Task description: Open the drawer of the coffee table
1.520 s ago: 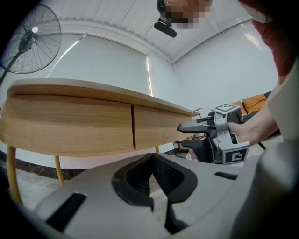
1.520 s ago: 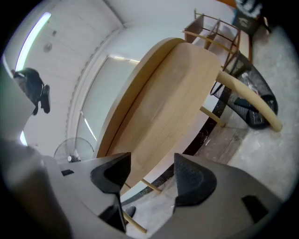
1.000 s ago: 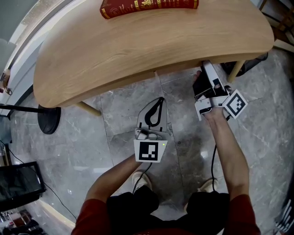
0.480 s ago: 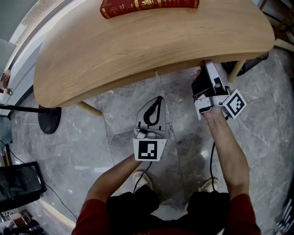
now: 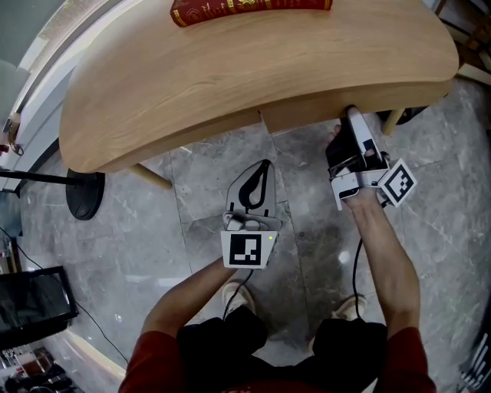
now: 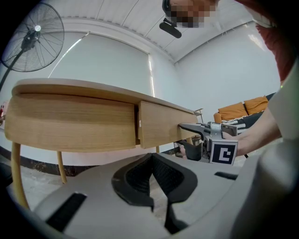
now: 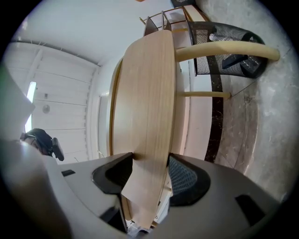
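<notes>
Grey marble floor tiles [image 5: 199, 192] are being viewed from above, with a low wooden counter [image 5: 230, 84] standing on them and a red book [image 5: 245, 8] lying at its far edge. Under the counter's near rim, toward its right end, the drawer front [image 6: 161, 126] is being seen in line with the fixed panel beside it, with only a narrow seam between the two. The right gripper [image 5: 354, 127] is being held up at that rim. Its jaws are being closed with the drawer front's edge between them, and both pads appear to be touching the wood. The left gripper [image 5: 263, 170] is being held level over the floor, apart from the counter, its jaws pressed together with nothing between them. A standing fan [image 6: 32, 42] is being seen beyond the counter's left end
</notes>
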A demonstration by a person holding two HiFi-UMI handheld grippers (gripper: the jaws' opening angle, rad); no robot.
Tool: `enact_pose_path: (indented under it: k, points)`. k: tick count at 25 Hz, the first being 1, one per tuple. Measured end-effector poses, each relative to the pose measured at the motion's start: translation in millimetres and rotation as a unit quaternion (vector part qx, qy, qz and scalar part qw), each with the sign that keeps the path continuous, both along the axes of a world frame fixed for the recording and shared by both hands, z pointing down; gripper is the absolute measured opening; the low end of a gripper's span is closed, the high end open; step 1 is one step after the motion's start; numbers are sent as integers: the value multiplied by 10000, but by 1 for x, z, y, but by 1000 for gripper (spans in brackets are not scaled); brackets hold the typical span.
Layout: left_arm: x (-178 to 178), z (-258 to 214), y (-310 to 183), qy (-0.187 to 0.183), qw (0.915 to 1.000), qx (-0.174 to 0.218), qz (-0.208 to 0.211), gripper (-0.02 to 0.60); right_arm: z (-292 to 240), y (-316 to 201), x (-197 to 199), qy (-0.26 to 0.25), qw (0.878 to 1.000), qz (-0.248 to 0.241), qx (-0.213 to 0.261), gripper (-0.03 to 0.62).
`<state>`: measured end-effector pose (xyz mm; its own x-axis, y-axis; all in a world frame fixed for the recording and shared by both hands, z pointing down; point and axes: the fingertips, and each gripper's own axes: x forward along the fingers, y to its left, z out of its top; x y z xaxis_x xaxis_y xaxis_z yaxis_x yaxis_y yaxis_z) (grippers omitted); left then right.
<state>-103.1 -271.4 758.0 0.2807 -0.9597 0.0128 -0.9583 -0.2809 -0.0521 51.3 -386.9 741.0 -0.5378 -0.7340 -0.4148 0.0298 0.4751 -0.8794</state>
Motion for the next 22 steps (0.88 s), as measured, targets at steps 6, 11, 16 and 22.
enact_pose_path:
  k: [6,11,16,22]
  points:
    - [2,1,21,-35,10000,-55,44,8,-1,28,9,37,9999,-114,-12,239]
    - [0,14,43,-91,9997,-239,34,8,-2,54,17,83,9997,-219,10,238]
    - [0,10,51,-35,9997,-237,-86,8,-3,80,26,124,9995,-285,38,236]
    - [5,8,61,-50,9998,-190,-69,8,-2,113,35,192,9992,-336,80,235]
